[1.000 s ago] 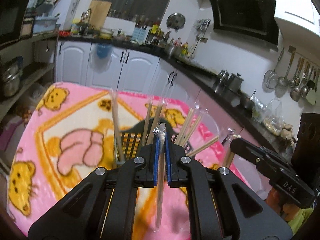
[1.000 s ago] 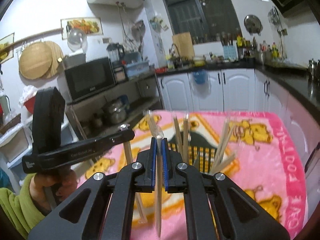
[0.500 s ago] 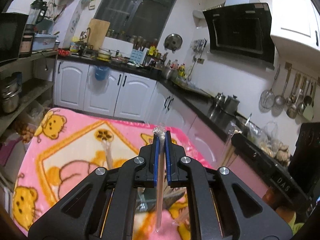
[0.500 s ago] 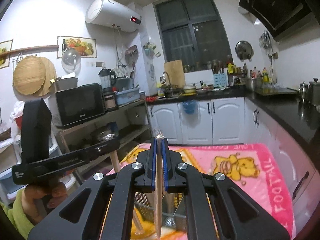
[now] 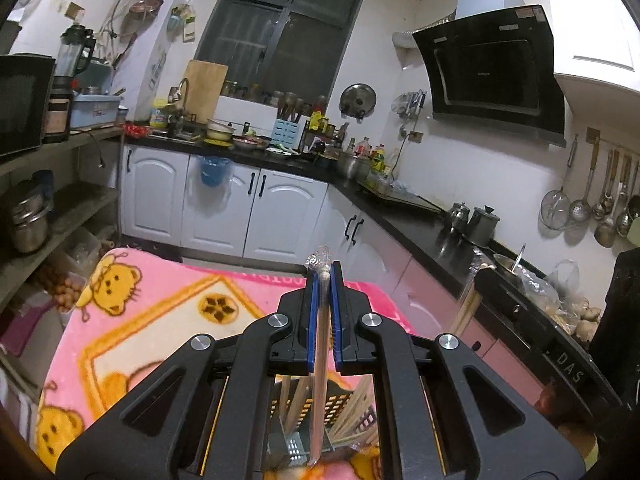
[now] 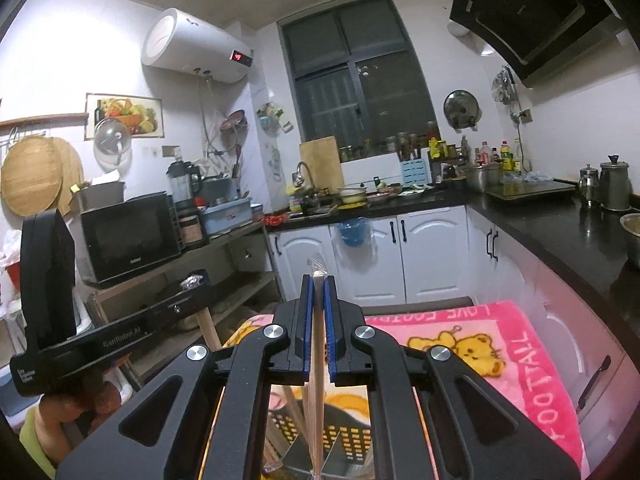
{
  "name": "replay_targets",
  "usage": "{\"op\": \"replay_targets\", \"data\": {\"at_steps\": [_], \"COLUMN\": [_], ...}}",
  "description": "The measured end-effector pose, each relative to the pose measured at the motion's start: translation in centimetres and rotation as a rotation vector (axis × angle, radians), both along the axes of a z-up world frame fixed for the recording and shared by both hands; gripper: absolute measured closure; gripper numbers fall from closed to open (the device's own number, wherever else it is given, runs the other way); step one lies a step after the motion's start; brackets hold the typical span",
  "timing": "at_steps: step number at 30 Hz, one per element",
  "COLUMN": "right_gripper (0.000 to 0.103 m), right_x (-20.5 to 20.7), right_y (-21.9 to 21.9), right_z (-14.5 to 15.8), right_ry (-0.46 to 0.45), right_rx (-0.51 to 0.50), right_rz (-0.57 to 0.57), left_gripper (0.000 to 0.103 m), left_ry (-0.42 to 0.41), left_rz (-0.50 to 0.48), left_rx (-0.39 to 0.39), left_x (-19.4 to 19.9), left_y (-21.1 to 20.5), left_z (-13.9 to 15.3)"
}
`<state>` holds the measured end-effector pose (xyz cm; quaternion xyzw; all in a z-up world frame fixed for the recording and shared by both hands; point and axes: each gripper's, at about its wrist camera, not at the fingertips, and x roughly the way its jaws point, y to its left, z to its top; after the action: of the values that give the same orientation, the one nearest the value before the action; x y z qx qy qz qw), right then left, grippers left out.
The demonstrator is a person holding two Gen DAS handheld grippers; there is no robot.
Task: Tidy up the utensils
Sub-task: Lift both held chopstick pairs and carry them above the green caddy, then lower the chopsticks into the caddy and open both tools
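In the left wrist view my left gripper (image 5: pixel 323 272) is shut on a pair of wooden chopsticks in a clear sleeve (image 5: pixel 320 344), held upright between the blue pads. My right gripper (image 6: pixel 318 280) is shut the same way on a second sleeved pair (image 6: pixel 318 344). Under both grippers stands a black perforated utensil holder (image 5: pixel 340 402) (image 6: pixel 352 438) with several chopsticks in it, mostly hidden by the gripper bodies. Each view shows the other gripper to its side: the right gripper (image 5: pixel 482 270) and the left gripper (image 6: pixel 196 282), both above the holder.
A pink bear-print blanket (image 5: pixel 140 320) (image 6: pixel 500 340) covers the table under the holder. White cabinets and a black counter (image 5: pixel 404 216) run behind and to the right. An open shelf with a microwave (image 6: pixel 128 236) stands on the left. A hand in a green sleeve (image 6: pixel 44 432) holds the left gripper.
Both grippers have risen and tilted upward, still shut on their chopsticks. The holder and blanket have slid down to the bottom of both views.
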<state>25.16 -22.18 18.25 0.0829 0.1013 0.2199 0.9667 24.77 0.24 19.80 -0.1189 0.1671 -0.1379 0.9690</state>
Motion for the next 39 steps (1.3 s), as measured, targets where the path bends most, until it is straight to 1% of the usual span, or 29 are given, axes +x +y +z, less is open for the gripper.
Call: {"op": "replay_targets", "data": {"at_steps": [5,11,18,23,30,39], "right_gripper": [0.097,0.097,0.097,0.097,0.097,0.097], "right_x": [0.8,1.9,3.1,3.8,4.6,5.0], "right_y": [-0.2,0.2,0.8,1.4,2.2,2.7], "right_z": [-0.4,-1.5,-3.1,-4.1,-5.7,-7.6], "right_ry": [-0.016,0.005,0.042,0.067,0.109,0.179], "right_rx": [0.001,-0.002,-0.018,-0.035,-0.056,-0.08], "right_rz": [-0.041,-0.05,-0.061,-0.059,-0.045,-0.019], "left_gripper": [0.1,0.1,0.1,0.1,0.1,0.1], "left_ry": [-0.021,-0.034,-0.011,0.007,0.029,0.085], "left_rz": [0.009,0.025,0.023,0.02,0.003,-0.025], "left_rx": [0.011,0.046,0.06,0.063,0.087,0.113], "left_x": [0.6,1.4,2.6,3.1,3.5,3.6], "left_y": [-0.4,-1.0,-1.4,-1.7,-2.3,-2.8], "left_z": [-0.2,-1.2,-3.0,-4.3,-5.8,-8.0]}}
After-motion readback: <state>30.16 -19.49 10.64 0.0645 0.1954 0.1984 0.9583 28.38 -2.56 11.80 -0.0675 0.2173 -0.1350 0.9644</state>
